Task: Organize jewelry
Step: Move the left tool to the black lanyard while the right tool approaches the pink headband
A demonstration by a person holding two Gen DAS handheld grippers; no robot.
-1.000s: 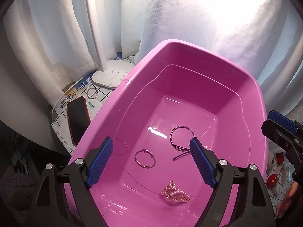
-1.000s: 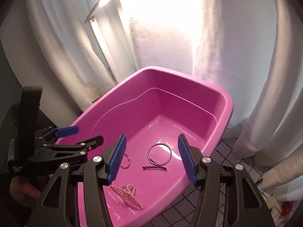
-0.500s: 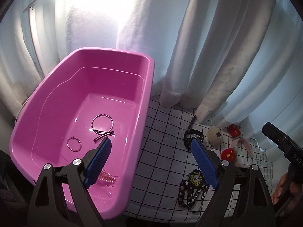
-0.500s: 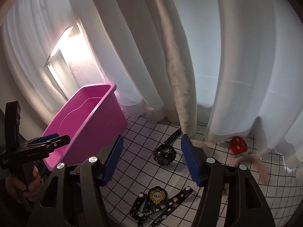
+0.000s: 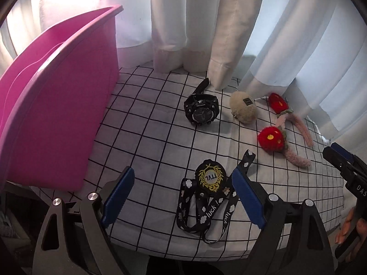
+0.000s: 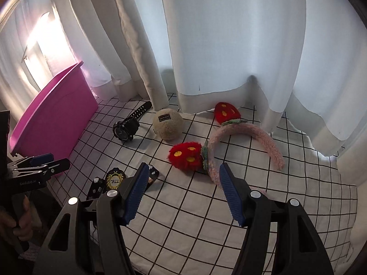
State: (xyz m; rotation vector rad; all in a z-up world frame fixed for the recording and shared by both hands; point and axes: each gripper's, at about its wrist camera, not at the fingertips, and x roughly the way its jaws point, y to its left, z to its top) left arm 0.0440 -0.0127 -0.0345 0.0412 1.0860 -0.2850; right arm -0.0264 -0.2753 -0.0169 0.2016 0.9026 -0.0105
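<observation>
Grippers hung over the checked cloth, both empty. My left gripper had its jaws wide apart above the lanyard with its round badge, and nothing was pressed between the pads. My right gripper had its jaws apart too, aimed at the near end of the fuzzy headband, just short of the red strawberry on it.

As for the other pieces, the watch lay farther off, toward the curtain, with the beige pouch just right of it. The pink tub stood at the left edge of the cloth, and I judged it to be where these things belonged.

To do this step well, I reckoned each gripper should come down straight over one piece. The lanyard was limp and looped, so the left needed to pinch a bunched part of the strap near the badge, not a single flat strand. The headband was springy, so the right ought to close across the band itself, beside the strawberry, rather than on the soft fluff. I meant to keep the two grippers from crossing, since the pieces lay close together.
</observation>
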